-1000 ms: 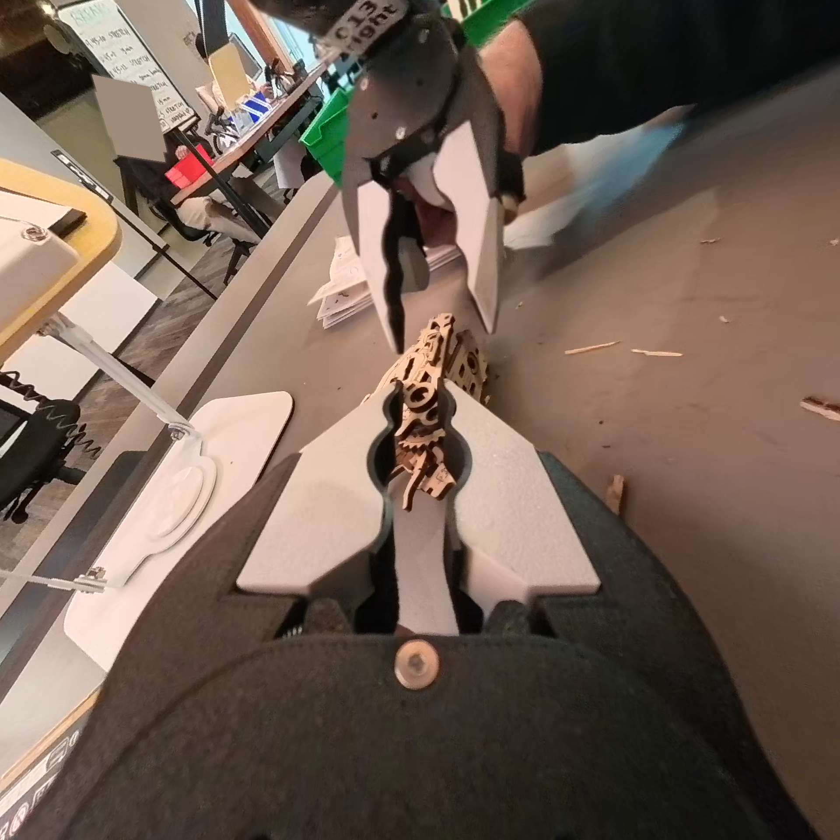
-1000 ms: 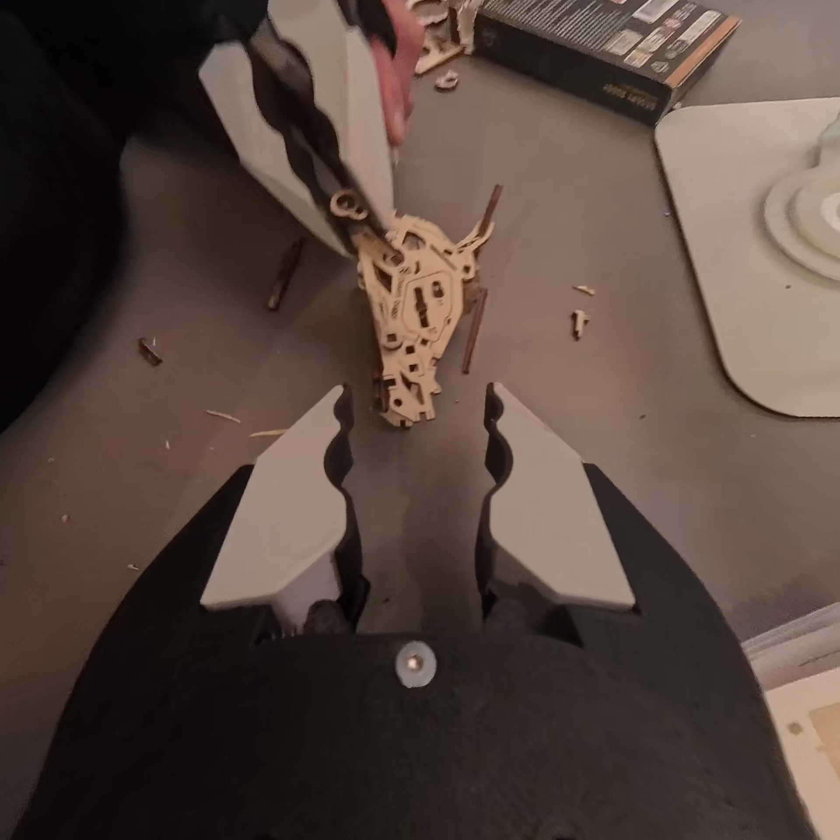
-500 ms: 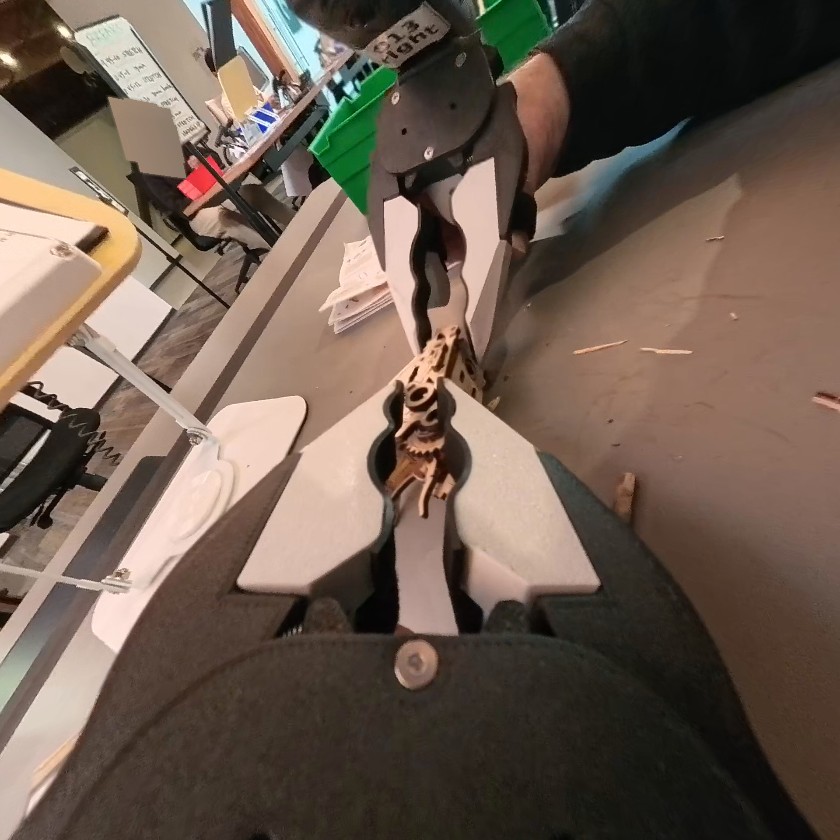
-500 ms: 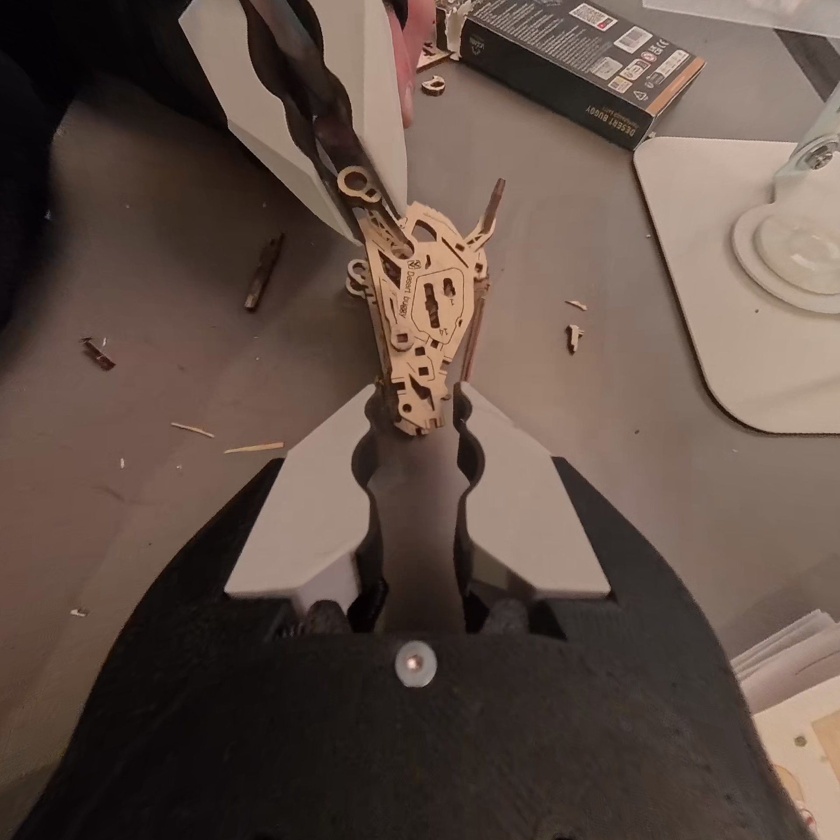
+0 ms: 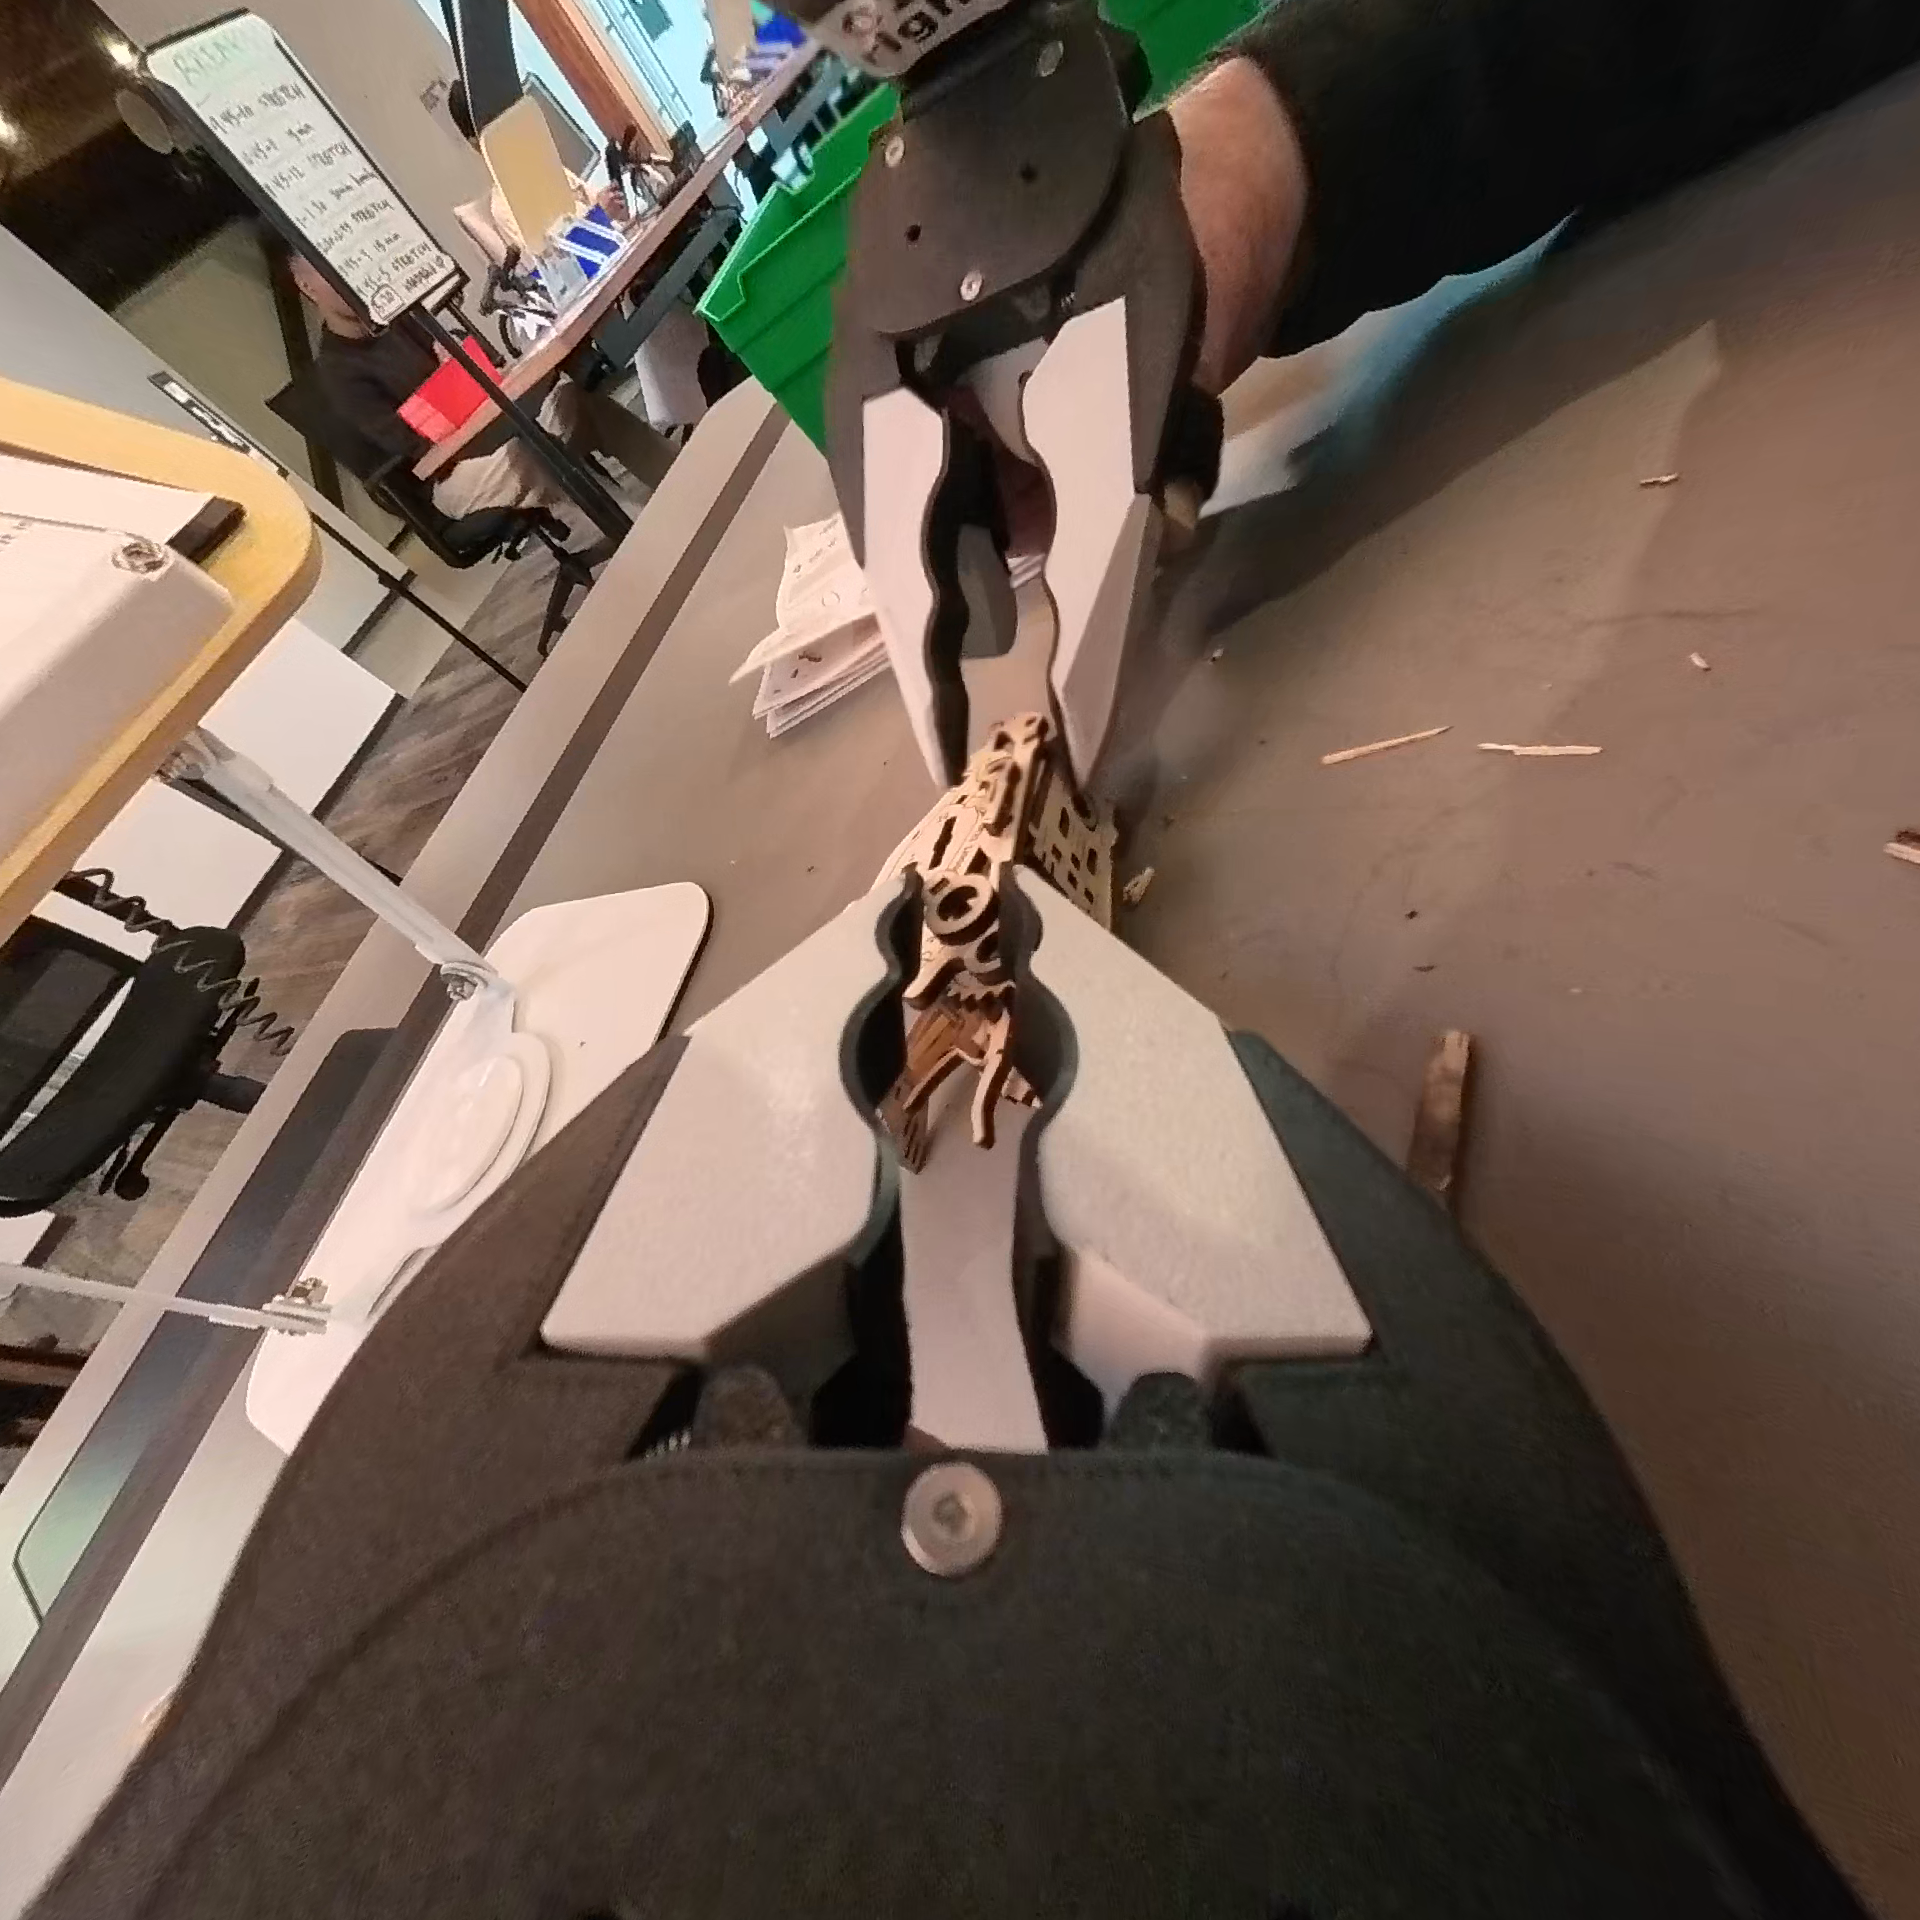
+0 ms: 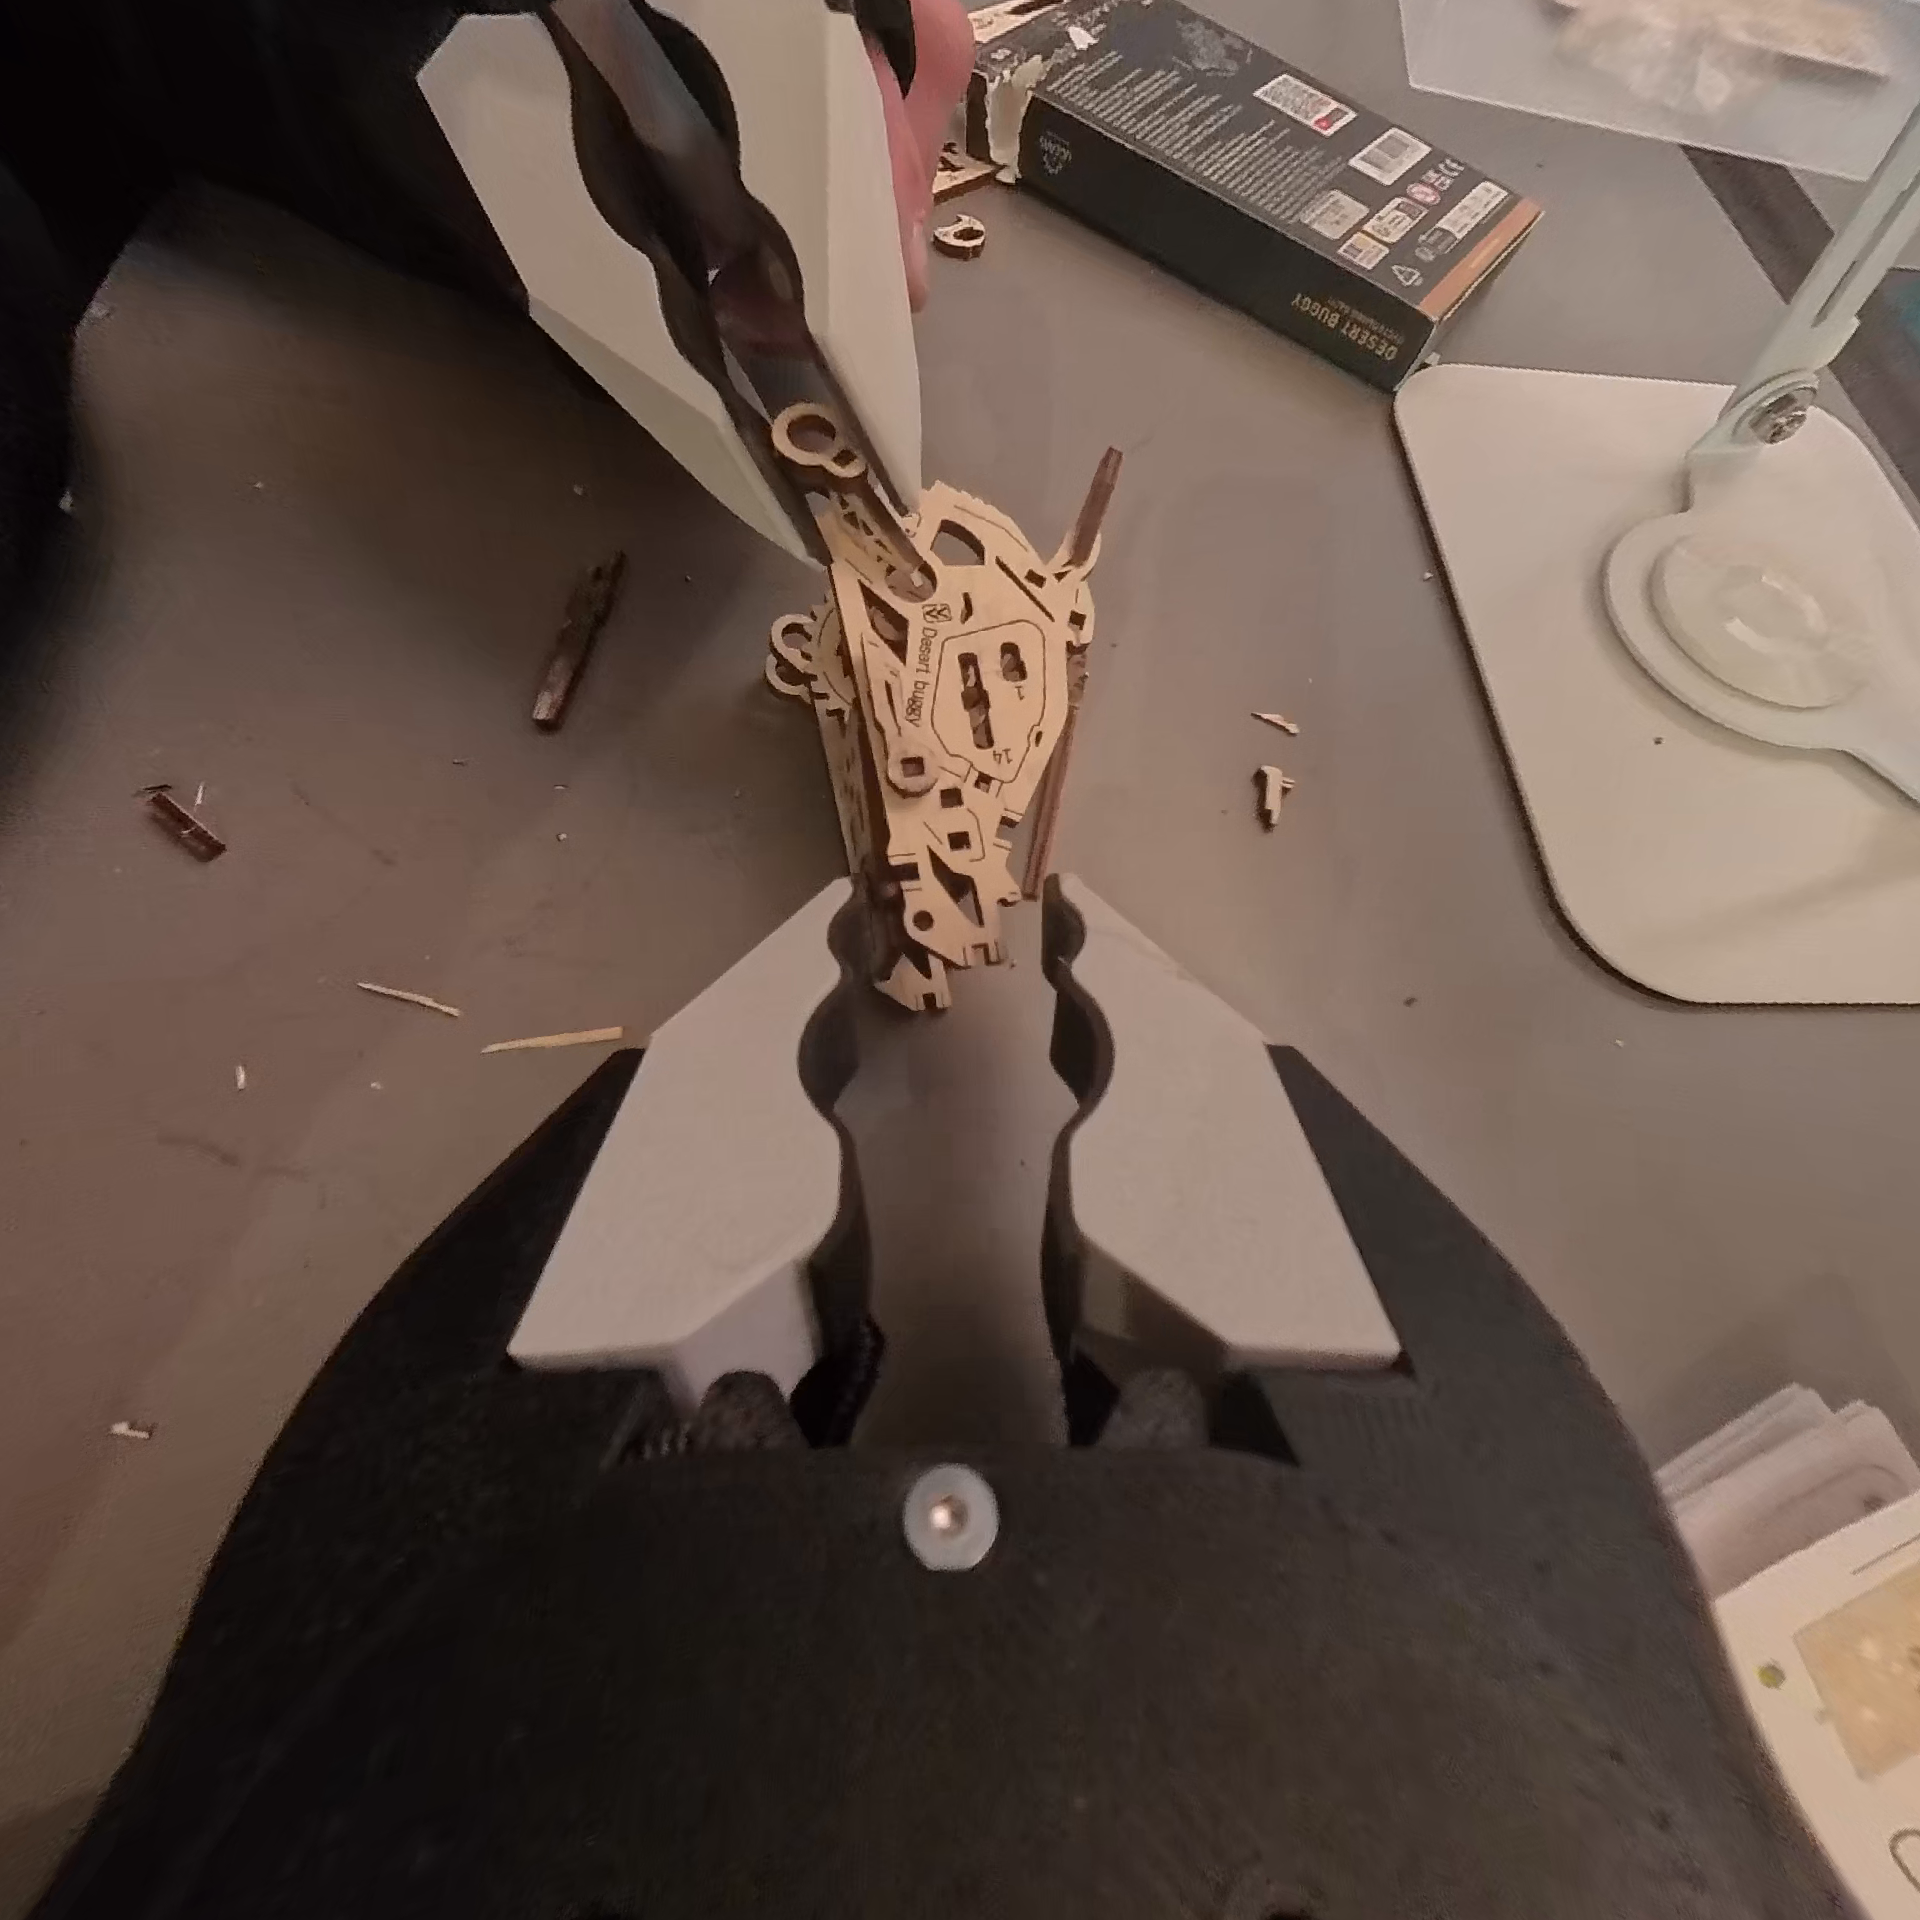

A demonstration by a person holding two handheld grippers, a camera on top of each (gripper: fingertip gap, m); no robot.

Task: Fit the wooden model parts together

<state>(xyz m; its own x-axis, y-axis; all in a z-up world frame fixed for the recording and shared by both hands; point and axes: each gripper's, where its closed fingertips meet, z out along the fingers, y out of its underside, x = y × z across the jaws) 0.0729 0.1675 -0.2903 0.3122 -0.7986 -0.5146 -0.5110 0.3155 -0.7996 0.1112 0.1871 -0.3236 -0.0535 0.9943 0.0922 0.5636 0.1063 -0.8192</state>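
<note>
The pale wooden model [image 5: 987,821] is a flat laser-cut assembly held just above the grey table [image 5: 1558,935]. My left gripper [image 5: 961,894] is shut on its near end, with gear-like parts between the pads. The right gripper [image 5: 1013,764] comes in from the far side, its fingertips flanking the model's other end. In the right wrist view, my right gripper [image 6: 951,894] closes on the model's [image 6: 966,707] lower end, and both pads appear to touch it. The left gripper [image 6: 862,520] pinches the model's top edge.
A black box [image 6: 1278,187] lies at the back. A white stand base [image 6: 1662,727] sits to the right, and it also shows in the left wrist view [image 5: 582,966]. Dark wood scraps [image 6: 577,644] and splinters [image 6: 551,1039] litter the table. A paper stack [image 5: 821,644] lies behind, with green bins [image 5: 790,291] beyond it. Across from one pair of fingers to the other is roughly 6 centimetres.
My right gripper moved in on the model's free end and its wide-open jaws narrowed onto it. My left gripper kept its grip on the model.
</note>
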